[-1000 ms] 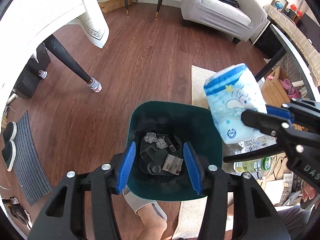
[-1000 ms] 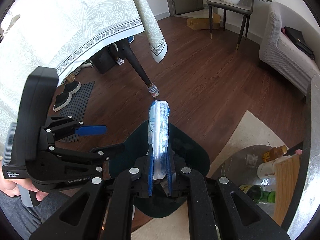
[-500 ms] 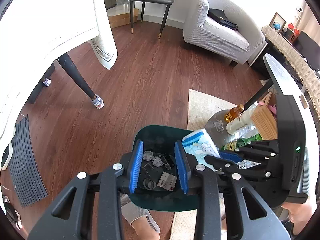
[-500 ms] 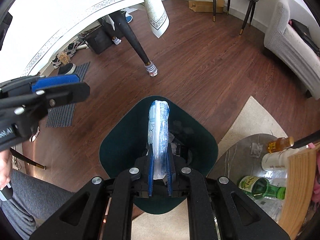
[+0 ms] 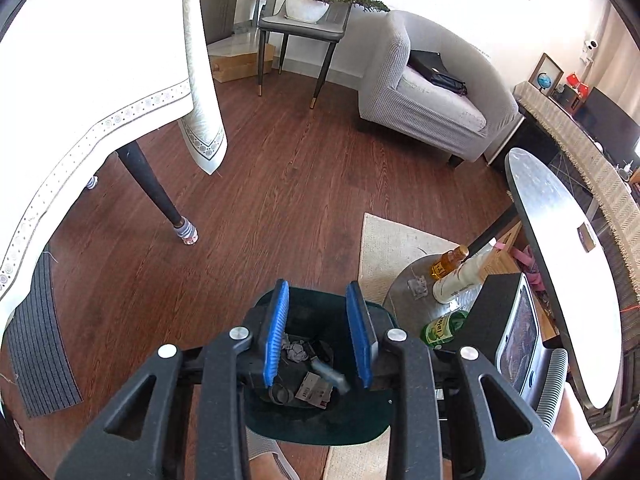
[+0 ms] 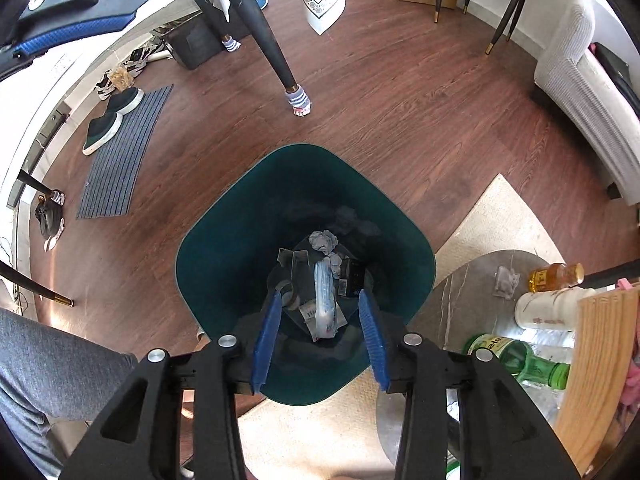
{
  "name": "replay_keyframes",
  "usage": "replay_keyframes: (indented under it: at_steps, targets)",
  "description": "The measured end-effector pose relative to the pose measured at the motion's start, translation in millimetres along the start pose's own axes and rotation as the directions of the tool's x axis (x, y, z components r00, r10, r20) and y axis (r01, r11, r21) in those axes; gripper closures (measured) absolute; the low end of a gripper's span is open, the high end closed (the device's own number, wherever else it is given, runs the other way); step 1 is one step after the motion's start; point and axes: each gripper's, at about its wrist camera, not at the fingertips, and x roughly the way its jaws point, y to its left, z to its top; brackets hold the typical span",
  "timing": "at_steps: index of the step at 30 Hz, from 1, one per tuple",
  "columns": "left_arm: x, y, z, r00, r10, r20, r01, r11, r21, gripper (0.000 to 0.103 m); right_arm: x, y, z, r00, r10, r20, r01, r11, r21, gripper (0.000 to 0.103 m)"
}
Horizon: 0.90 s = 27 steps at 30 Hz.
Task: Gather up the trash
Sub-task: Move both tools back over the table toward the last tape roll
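A dark green trash bin (image 6: 208, 240) stands on the wood floor with crumpled paper (image 6: 324, 240), cards and a tape roll at its bottom. My right gripper (image 6: 320, 296) hangs over the bin's mouth with its jaws opening. The blue-and-white packet (image 6: 324, 312) has left its pads and lies loose among the trash. In the left wrist view the packet (image 5: 330, 376) is a blurred streak inside the bin (image 5: 320, 428). My left gripper (image 5: 318, 292) hovers above the bin, its jaws closing with nothing between them. One of its fingers (image 6: 68, 32) shows at the upper left.
A low round marble table (image 6: 472, 280) beside the bin carries a green bottle (image 6: 516, 360), an amber bottle (image 6: 556, 276) and a white bottle (image 6: 548, 312). A beige rug (image 6: 500, 216) lies under it. A table leg (image 6: 272, 48) and a grey armchair (image 5: 432, 96) stand farther off.
The right gripper sank toward the bin and opened, and the packet dropped from it into the bin. The left gripper rose and its jaws narrowed.
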Motion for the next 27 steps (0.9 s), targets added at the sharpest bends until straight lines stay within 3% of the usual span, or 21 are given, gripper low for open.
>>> replay_keyframes:
  at_steps: [13,27]
  targets:
    - [-18,-11,19,0.997,-0.029,0.076,0.032,0.999,-0.040,0.072,-37,3,-5,0.995,0.019,0.101,-0.017,1.000,-0.023,0.062]
    - [-26,-46,32,0.990,-0.053,0.134,0.058,0.998,-0.033,0.071,-111,-18,-20,0.960,0.010,0.280,-0.012,1.000,0.004,0.062]
